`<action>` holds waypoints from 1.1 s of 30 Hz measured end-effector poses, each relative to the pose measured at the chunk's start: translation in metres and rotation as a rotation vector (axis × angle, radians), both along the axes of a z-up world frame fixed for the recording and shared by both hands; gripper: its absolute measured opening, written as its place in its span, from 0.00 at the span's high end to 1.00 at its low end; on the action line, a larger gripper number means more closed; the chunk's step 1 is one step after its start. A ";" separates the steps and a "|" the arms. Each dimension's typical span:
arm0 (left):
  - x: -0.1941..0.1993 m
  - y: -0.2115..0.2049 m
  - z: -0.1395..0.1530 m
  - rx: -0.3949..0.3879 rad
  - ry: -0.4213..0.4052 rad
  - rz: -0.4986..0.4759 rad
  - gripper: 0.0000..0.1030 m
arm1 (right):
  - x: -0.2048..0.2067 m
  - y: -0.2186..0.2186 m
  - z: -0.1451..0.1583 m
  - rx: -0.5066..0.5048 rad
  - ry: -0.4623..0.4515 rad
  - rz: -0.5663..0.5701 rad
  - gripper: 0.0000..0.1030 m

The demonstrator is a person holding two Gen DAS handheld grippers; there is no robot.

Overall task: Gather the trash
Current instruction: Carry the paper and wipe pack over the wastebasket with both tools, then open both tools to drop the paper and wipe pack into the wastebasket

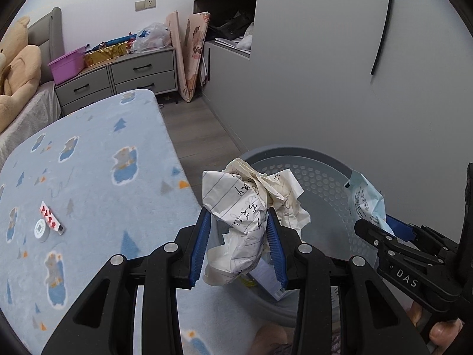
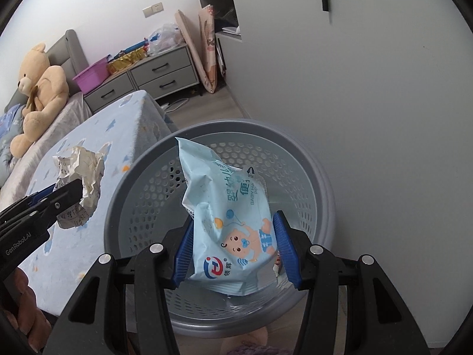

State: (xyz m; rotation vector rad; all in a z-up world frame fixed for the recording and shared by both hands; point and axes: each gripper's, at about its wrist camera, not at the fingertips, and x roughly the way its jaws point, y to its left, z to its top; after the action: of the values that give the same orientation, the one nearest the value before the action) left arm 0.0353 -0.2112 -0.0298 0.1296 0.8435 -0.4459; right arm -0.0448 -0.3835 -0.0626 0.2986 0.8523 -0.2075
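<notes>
My left gripper (image 1: 238,227) is shut on a crumpled ball of lined paper (image 1: 245,204) and holds it over the near left rim of a grey perforated basket (image 1: 313,177). In the right wrist view that paper ball (image 2: 81,174) hangs just left of the basket (image 2: 147,183). My right gripper (image 2: 233,233) is shut on a light blue baby wipes packet (image 2: 230,216), held above the basket's opening. The left wrist view shows the right gripper (image 1: 381,224) at the right edge, with the wipes packet (image 1: 368,201) in it. Some trash lies at the basket's bottom.
A table under a blue patterned blanket (image 1: 88,177) stands left of the basket, with a small red-and-white packet (image 1: 50,217) and a round white item (image 1: 40,230) on it. A bed with a teddy bear (image 2: 38,88), grey drawers (image 1: 142,71) and a grey wall (image 2: 384,118) surround.
</notes>
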 end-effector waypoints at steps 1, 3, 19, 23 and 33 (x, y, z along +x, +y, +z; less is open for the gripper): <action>0.001 -0.003 -0.001 0.006 -0.004 0.001 0.64 | 0.001 -0.001 -0.002 -0.008 0.006 -0.004 0.51; 0.003 -0.008 -0.003 0.015 -0.009 0.004 0.64 | 0.001 -0.004 -0.004 -0.031 0.014 -0.016 0.51; 0.008 -0.028 -0.017 0.029 0.007 -0.024 0.61 | 0.005 -0.014 -0.010 -0.009 0.021 -0.024 0.50; 0.006 -0.027 -0.015 0.021 0.000 -0.027 0.48 | 0.003 -0.014 -0.007 -0.009 0.004 -0.030 0.40; 0.002 -0.025 -0.010 0.029 -0.016 -0.011 0.41 | 0.005 -0.012 -0.005 -0.018 -0.004 -0.028 0.33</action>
State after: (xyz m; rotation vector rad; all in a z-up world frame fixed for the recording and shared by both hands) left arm 0.0373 -0.2367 -0.0399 0.1646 0.8344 -0.4425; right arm -0.0393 -0.3953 -0.0672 0.2943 0.8420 -0.2405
